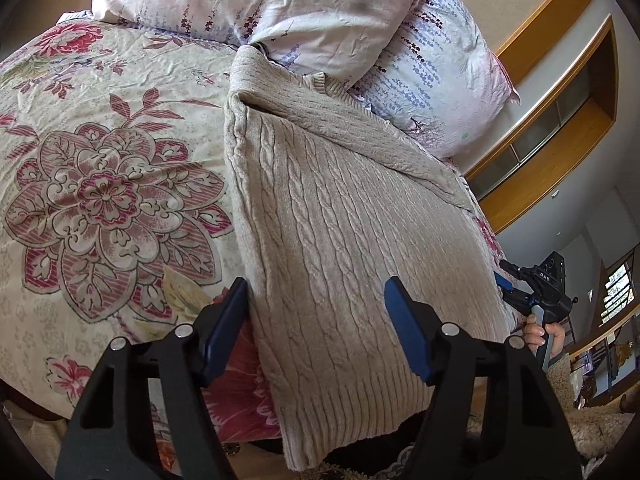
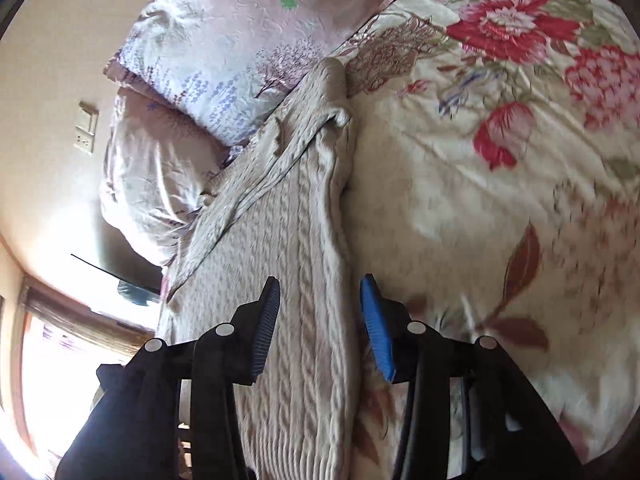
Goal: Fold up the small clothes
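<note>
Bedroom scene: a bed (image 1: 100,92) with a cream floral cover, big red and pink flowers all over it, cream walls and some wooden shelving off to one side.

The sweater (image 1: 340,216) is the thing here, a beige cable-knit one. It's lying on the cover folded into a long narrow strip, both sides turned in, neckline end up against the pillows, ribbed hem hanging off the near edge of the bed. The fold along one side looks thick and a bit puffy.

The left gripper (image 1: 316,332) hangs over the hem end, jaws standing well apart with the knit running between them. The pads don't look like they're pressing on anything, so nothing's held. The right gripper (image 2: 318,328) is over the strip's other long edge, jaws partly open, knit between them too but loose, not pinched. That view is a bit smeared on the cover side. From the left camera you can also see the right gripper out past the sweater's far edge with a hand (image 1: 538,330) wrapped round its handle.

Two pillows (image 1: 280,12) sit at the head, pale pink with little purple flower sprigs, one overlapping the other, and the sweater's neck end touches them.
</note>
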Demonstrator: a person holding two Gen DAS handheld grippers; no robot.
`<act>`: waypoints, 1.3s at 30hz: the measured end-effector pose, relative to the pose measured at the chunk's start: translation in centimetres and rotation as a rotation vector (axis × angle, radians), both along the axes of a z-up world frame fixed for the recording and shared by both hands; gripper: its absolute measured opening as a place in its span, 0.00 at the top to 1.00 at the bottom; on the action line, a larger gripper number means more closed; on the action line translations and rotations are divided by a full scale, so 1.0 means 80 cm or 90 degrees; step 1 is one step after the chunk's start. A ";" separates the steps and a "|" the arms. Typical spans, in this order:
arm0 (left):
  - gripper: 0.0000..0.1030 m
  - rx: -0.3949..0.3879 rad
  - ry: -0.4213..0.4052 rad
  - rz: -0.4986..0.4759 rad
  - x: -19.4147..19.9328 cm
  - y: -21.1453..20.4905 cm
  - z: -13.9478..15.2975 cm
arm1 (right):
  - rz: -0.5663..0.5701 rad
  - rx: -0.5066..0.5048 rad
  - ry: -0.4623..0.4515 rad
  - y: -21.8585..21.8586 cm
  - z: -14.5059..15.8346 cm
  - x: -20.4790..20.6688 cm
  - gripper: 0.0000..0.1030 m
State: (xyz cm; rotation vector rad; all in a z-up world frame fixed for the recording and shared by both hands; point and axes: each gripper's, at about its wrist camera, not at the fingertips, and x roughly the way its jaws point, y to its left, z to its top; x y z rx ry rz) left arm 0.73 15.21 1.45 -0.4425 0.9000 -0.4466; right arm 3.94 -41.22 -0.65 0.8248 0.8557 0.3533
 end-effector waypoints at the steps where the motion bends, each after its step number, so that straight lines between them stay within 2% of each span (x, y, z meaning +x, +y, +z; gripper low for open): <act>1: 0.35 -0.007 -0.001 0.000 -0.004 0.000 0.000 | 0.009 0.007 -0.008 0.003 -0.001 -0.011 0.61; 7: 0.44 -0.045 -0.002 -0.004 -0.031 0.003 -0.002 | 0.074 0.074 -0.051 0.020 -0.012 -0.069 0.70; 11: 0.52 -0.076 0.010 -0.019 -0.052 0.004 -0.005 | 0.108 0.078 -0.063 0.031 -0.020 -0.099 0.71; 19: 0.60 -0.072 0.012 -0.033 -0.073 -0.004 -0.003 | 0.125 0.079 -0.080 0.043 -0.023 -0.100 0.84; 23: 0.82 -0.053 0.025 -0.037 -0.071 -0.009 -0.005 | 0.123 0.060 -0.098 0.048 -0.018 -0.099 0.90; 26: 0.91 -0.038 0.025 -0.035 -0.065 -0.012 -0.001 | 0.115 0.042 -0.125 0.049 -0.010 -0.101 0.91; 32: 0.92 -0.026 -0.033 -0.025 -0.048 -0.008 0.032 | 0.081 0.026 -0.196 0.045 0.022 -0.093 0.91; 39: 0.93 -0.037 -0.087 0.025 0.017 0.006 0.069 | 0.016 -0.030 -0.264 0.042 0.069 -0.053 0.92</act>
